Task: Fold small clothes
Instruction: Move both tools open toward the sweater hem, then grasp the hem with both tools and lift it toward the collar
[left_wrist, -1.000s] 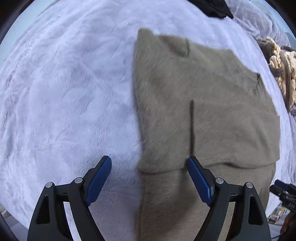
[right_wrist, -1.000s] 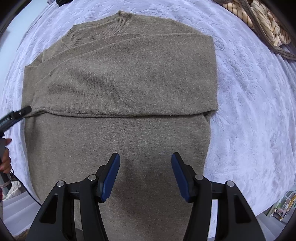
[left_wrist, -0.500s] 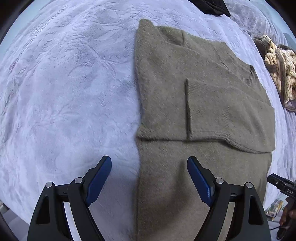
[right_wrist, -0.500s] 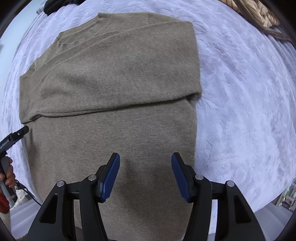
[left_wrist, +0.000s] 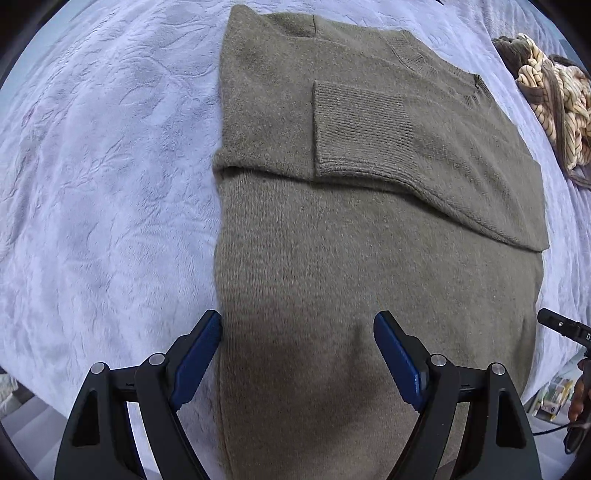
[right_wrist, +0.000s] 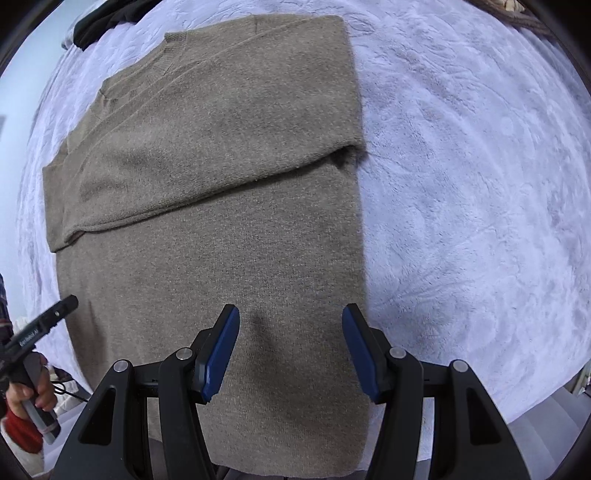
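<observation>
An olive-brown knit sweater (left_wrist: 351, 258) lies flat on a pale lilac plush blanket (left_wrist: 103, 177), both sleeves folded across its chest, one ribbed cuff (left_wrist: 362, 125) on top. My left gripper (left_wrist: 297, 354) hangs open above the sweater's lower left part, its left fingertip at the garment's side edge. In the right wrist view the same sweater (right_wrist: 221, 221) fills the middle. My right gripper (right_wrist: 290, 347) is open above its lower right part, near the hem, nothing between the pads. The other gripper's tip (right_wrist: 48, 321) and a hand (right_wrist: 33, 391) show at left.
A cream and brown braided rope bundle (left_wrist: 554, 110) lies at the blanket's far right. A black garment (right_wrist: 107, 18) sits beyond the sweater's collar. The bed's near edge runs just below the hem (right_wrist: 295, 469). Blanket lies bare on both sides of the sweater.
Both grippers have drawn back toward the hem, so the sweater slid up and away in both views. The left gripper shifted right over the garment. Jaw widths are unchanged.
</observation>
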